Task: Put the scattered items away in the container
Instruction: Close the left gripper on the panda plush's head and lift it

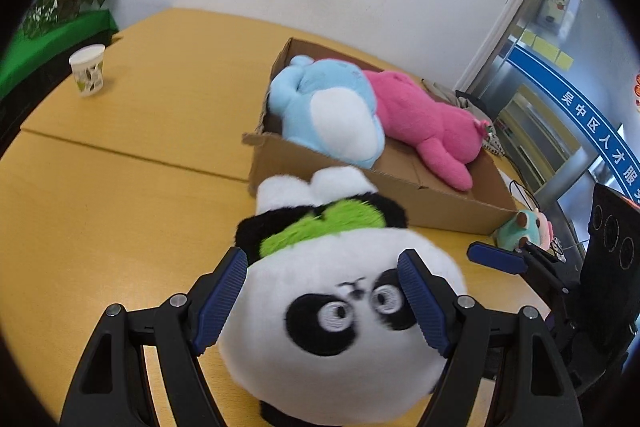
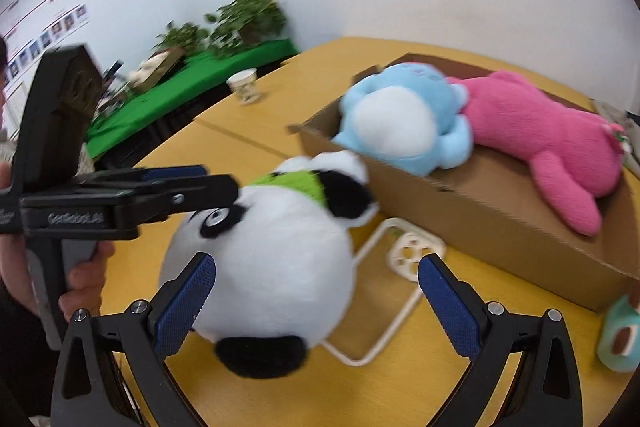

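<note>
**Panda straddled by left gripper, box already crowded**

Cardboard box (image 1: 440, 199) sits far right on the yellow table (image 1: 100, 187); blue plush (image 1: 332, 115) and pink plush (image 1: 424, 123) fill most of it, and the pink one's leg overhangs the near wall. Judged risk: little free room, so a third toy may perch on top and roll back out.

Panda plush (image 1: 340, 307) lies on the table just near-left of the box. Left gripper (image 1: 324, 299) is spread wide with its jaws either side of the panda's head; whether the pads press in I cannot tell. The head is round and soft, so it may squirt out of a shallow grip.

Right gripper (image 2: 316, 299) is spread, empty, with the panda's head just beside its left pad. Both tools crowd one toy; collision is possible.

Small teal toy (image 2: 620, 339) rests near the box's right corner, still loose.

Writing: left gripper's side reads roughly "GenRobot.AI", blurred. Blue banner (image 1: 600, 135) carries Chinese characters, read as "吴中区人才服".
</note>
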A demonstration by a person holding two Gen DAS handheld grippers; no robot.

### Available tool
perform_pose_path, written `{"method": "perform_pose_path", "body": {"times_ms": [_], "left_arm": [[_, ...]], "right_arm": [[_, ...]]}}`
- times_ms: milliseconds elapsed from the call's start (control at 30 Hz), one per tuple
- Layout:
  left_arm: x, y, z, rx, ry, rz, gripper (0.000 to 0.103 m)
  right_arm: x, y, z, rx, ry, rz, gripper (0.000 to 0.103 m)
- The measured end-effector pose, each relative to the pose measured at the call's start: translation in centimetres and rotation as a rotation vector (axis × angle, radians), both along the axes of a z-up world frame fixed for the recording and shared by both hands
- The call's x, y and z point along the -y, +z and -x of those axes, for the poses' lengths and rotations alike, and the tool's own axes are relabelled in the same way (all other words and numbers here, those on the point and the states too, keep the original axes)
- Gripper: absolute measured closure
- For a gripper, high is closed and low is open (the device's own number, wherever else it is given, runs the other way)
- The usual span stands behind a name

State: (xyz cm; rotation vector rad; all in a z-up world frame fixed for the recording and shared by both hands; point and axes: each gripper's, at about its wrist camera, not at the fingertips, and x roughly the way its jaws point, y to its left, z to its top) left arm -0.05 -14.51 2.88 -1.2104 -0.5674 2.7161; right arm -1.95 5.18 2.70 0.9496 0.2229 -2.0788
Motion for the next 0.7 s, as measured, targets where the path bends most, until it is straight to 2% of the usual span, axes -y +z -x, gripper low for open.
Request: {"method": "perform_pose_path", "body": {"times_ms": [167,233,300,367,500,700], "left_arm": [[3.0,-1.6,0.2,0.009,-0.012,-0.165,0.025],[3.6,-1.8,-0.1,0.008,-0.024,-0.194,0.025],[4.2,-1.8,-0.5,0.007,-0.026,-0.189,0.025],[5.2,-2.2,-0.7,0.013,-0.021,-0.21,0.025],[6.7,-4.5,-0.8,0.047,-0.02,-0.314,0.025],[5.9,-6.6,-0.3,0.037,-0.102,-0.496,0.025]], "right_arm": [[1.5,-1.6,0.9,0.117,0.04,0.053,0.0],[1.7,-2.2,1.5,0.165,0.054,0.07,0.0],[1.5,-2.7,1.8,0.2,0.061,0.079,0.0],[0.9,-2.8,1.9,0.206,0.057,0.089,0.0],[-0.9,-3.1,2.4,0.203,0.045,0.096,0.0],[-3.1,-3.7,3.4,0.241,0.046,0.1,0.0]]}}
